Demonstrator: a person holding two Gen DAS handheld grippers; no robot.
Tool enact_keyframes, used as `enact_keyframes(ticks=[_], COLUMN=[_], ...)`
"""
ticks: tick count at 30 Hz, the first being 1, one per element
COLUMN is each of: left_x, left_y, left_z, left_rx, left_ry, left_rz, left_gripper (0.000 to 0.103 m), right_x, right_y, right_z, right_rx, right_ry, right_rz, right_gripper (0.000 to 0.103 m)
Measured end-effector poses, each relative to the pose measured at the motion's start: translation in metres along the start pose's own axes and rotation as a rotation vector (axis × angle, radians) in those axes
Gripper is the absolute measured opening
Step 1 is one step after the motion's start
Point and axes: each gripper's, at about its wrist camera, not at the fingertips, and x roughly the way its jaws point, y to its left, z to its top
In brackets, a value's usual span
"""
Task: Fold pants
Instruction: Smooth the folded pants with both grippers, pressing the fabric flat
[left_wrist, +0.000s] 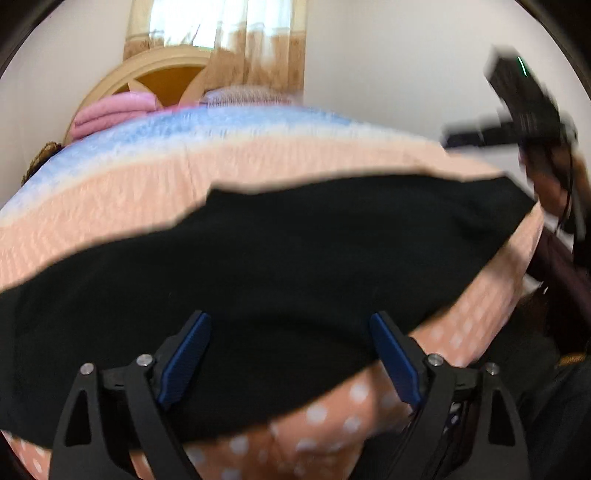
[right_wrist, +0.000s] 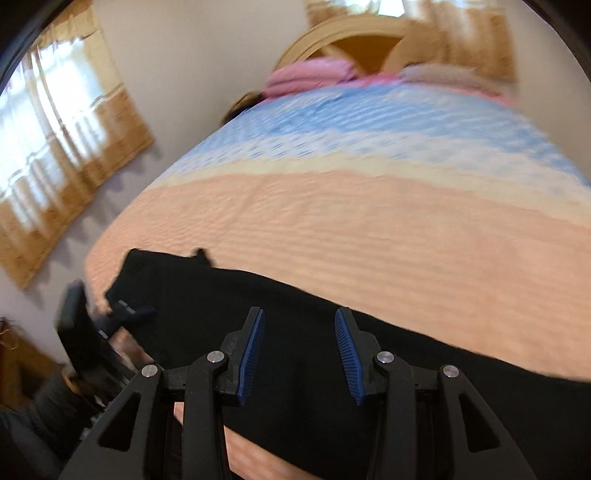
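Black pants (left_wrist: 258, 258) spread flat along the bed's (right_wrist: 369, 229) near edge.
Left gripper (left_wrist: 290, 354) gapes wide above them; right gripper (right_wrist: 299, 354) stands narrower, holding nothing.

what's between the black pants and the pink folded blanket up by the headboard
Only bare bedspread: a peach band, then a blue one, between the black pants and the pink folded blanket. The right wrist view shows it best.
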Motion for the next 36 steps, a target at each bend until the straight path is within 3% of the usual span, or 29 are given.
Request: enact_keyframes(ticks=[7,10,14,15,17,20,24,27,29,33,34,36], left_x=[-0.01,-0.027,-0.022,-0.019,-0.019,-0.019,-0.019,-0.017,-0.018,-0.028,-0.032,-0.041], left_y=[0.001,0.003,0.008,0.01,0.009,0.008,0.018,0.014,0.011,0.012,0.015,0.021], left_z=[-0.007,-0.006,-0.012,-0.016,-0.02,-0.021,-0.023,-0.024,-0.024,-0.018,-0.016,-0.011], left_rx=[-0.04,-0.063,-0.072,-0.079,-0.055,-0.022,-0.056,-0.028,-0.014,-0.048,-0.062,-0.089], left_ry=[-0.048,-0.123,-0.082,-0.069,-0.061,-0.046,-0.06,-0.06,-0.062,-0.084,-0.102,-0.152], left_rz=[-0.032,-0.063,-0.068,-0.074,-0.082,-0.087,-0.124,-0.108,-0.093,-0.086,-0.077,-0.055], left_gripper=[0.091,0.091,0.095,0.095,0.095,0.095,0.095,0.097,0.097,0.097,0.097,0.097], right_x=[0.101,0.137,0.173,0.182,0.189,0.189,0.172,0.185,0.195,0.168,0.152,0.119], right_y=[0.063,0.077,0.085,0.085,0.083,0.077,0.084,0.088,0.085,0.081,0.078,0.072], right_z=[0.048,0.062,0.066,0.066,0.064,0.065,0.069,0.068,0.065,0.056,0.053,0.043], right_rx=[0.045,0.082,0.154,0.177,0.208,0.241,0.194,0.143,0.137,0.075,0.046,-0.007], right_ry=[0.116,0.166,0.243,0.253,0.279,0.233,0.128,0.147,0.175,0.131,0.11,0.071], right_rz=[0.135,0.181,0.244,0.247,0.264,0.229,0.205,0.129,0.135,0.119,0.097,0.034], right_gripper=[0.042,0.042,0.041,0.038,0.006,0.004,0.003,0.003,0.004,0.007,0.01,0.027])
